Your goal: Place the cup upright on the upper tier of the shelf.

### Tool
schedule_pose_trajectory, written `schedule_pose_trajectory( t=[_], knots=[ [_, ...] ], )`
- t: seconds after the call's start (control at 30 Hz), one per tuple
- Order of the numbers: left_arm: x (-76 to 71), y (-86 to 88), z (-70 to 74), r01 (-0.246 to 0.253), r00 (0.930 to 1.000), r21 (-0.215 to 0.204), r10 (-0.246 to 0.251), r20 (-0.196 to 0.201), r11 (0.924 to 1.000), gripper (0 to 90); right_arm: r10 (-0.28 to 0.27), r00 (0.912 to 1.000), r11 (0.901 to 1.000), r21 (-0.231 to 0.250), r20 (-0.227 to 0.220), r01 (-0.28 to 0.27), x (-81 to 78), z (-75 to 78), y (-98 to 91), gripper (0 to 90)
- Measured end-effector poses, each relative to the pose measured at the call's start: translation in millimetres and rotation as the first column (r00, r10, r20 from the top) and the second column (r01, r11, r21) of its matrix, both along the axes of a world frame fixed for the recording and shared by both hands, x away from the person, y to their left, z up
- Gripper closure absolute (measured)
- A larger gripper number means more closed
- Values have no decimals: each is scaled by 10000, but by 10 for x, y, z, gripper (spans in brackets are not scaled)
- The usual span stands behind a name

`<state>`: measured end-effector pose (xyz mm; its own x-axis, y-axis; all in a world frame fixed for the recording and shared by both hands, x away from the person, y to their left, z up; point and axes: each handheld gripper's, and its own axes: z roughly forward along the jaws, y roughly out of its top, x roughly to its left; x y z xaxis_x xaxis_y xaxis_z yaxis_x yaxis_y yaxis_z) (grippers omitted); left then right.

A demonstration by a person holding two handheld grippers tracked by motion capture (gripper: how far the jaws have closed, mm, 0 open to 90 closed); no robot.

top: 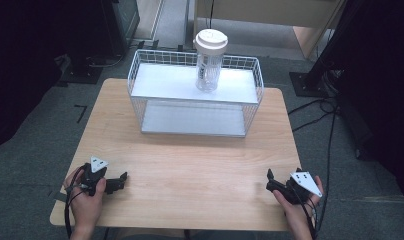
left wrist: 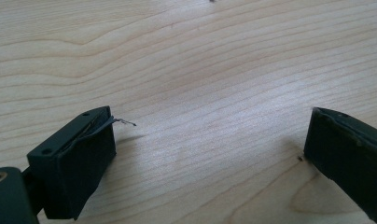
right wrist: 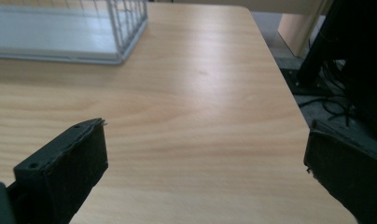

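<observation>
**Two open grippers at rest, a lidded bottle in the basket**

Grey carpet floor (top: 35, 125) lay around a light wooden table (top: 190, 175), with dark stands and loose cables on the floor to the left and right. A white wire basket (top: 140, 75) stood at the far middle of the table, its long side facing the person. Inside it, towards the far right part, stood a clear bottle (top: 208, 70) with a pale round lid (top: 210, 40), upright and rising above the basket's rim.

At the near left corner a hand (top: 85, 205) held the left gripper (top: 121, 180) low over the table, its jaws pointing right towards the middle of the wood. A grey three-cornered plate sat on top of it and a cable trailed off the near edge. In the left gripper view the two black jaws stood wide apart with nothing but bare wood grain between them; a thin stray sliver stuck out from the tip of one pad.

At the near right corner the other hand (top: 300, 210) held the right gripper (top: 271, 179), also topped by a grey plate, its jaws pointing left and slightly far. In the right gripper view its jaws were likewise spread wide and empty, with the table's right edge and a corner of the basket (right wrist: 126, 28) beyond them. Both grippers were well apart from the basket and from each other.
</observation>
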<state>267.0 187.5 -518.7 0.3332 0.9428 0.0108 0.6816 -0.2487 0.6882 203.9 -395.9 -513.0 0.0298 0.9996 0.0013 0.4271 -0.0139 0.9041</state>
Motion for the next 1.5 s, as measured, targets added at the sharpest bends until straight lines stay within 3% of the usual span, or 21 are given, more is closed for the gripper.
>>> schedule_pose_trajectory(
  t=[0.13,0.2,0.3,0.37,0.4,0.5,0.57,0.63,0.7,0.77,0.9,1.03,1.2,1.5],
  knots=[
    [0,0,0,-1,10000,2,1,1,10000,25,-79,9987,9998,-173,-500,71,-51,-66,-93,0],
    [0,-2,-1,-12,10000,-16,12,11,10000,25,74,9990,10000,-27,-439,-75,-81,-64,-113,0],
    [0,0,0,0,10000,0,0,0,10000,25,208,9940,9997,124,-1076,-196,-79,-72,-132,0],
    [0,0,0,0,10000,2,0,0,10000,25,159,9807,9990,-371,-1947,-236,-60,-93,-132,0],
    [1,0,0,1,10000,3,-1,-1,10000,24,169,9770,9982,-526,-2127,-288,-56,-98,-129,0],
    [1,1,0,6,10000,13,-6,5,10000,24,296,9742,9953,-835,-2237,-494,-47,-103,-107,0],
    [1,0,0,5,10000,14,-5,7,10000,25,221,9728,9906,-1261,-2304,-523,-43,-109,-63,10],
    [1,1,0,6,10000,19,-6,6,10000,24,156,9692,9796,-1906,-2459,-641,-32,-125,5,19],
    [1,1,0,6,10000,17,-6,5,10000,24,183,9739,9706,-2298,-2262,-716,-47,-129,67,29],
    [1,1,0,6,10000,17,-6,5,10000,24,286,9743,9684,-2354,-2236,-824,-56,-129,99,52],
    [10,-8,0,-68,10000,-3,68,12,10000,25,349,9715,9756,-2028,-2346,-840,-48,-125,111,55],
    [19,-15,0,-47,10000,8,47,1,10000,24,421,9598,9935,-904,-2776,-697,4,-120,23,49],
    [19,-16,0,-51,10000,10,51,3,10000,24,616,9463,9981,256,-3172,-565,39,-128,-74,48],
    [19,-16,0,-50,10000,8,50,1,10000,24,633,9460,9979,299,-3178,-567,43,-131,-83,48]
  ],
)
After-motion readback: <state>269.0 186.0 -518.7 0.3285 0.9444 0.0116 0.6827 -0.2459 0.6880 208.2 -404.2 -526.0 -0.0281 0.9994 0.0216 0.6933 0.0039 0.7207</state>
